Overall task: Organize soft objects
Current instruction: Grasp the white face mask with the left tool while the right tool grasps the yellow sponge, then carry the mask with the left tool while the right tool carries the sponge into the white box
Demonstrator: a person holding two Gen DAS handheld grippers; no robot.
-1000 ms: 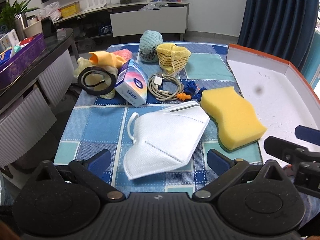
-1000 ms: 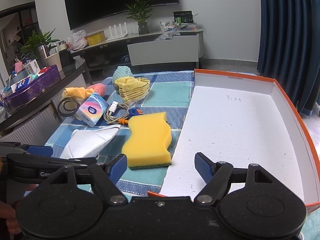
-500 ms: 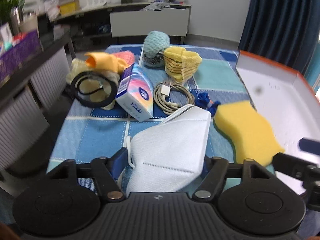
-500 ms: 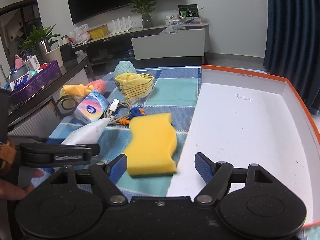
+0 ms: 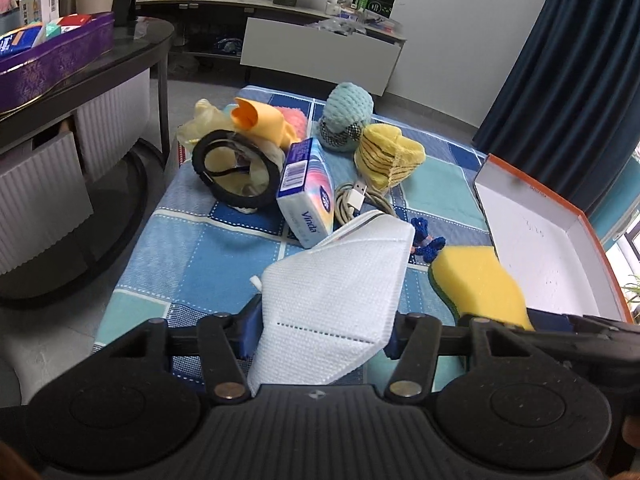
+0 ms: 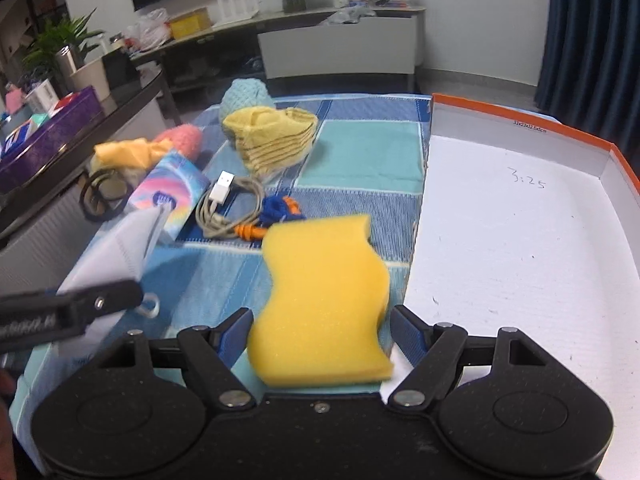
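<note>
A white face mask (image 5: 340,292) stands tilted up between the fingers of my left gripper (image 5: 322,332), which is shut on its near end. The mask also shows in the right wrist view (image 6: 116,248). A yellow sponge (image 6: 324,300) lies between the fingers of my right gripper (image 6: 320,334); the jaws stand open on either side of it, close to its edges. The sponge also shows in the left wrist view (image 5: 478,286). An orange-rimmed white box (image 6: 520,240) lies to the right, with nothing in it.
On the checked cloth (image 5: 224,256) lie a tissue pack (image 5: 306,196), a coiled cable (image 5: 356,200), blue-orange earplugs (image 6: 280,208), a yellow striped cloth (image 5: 386,156), a teal knitted ball (image 5: 346,120), a black ring (image 5: 236,168) and a yellow glove (image 5: 260,120). A dark side table (image 5: 80,60) stands left.
Both grippers have moved forward. My left gripper has closed on the mask and tilted it up. The sponge now sits between my right gripper's fingers.
</note>
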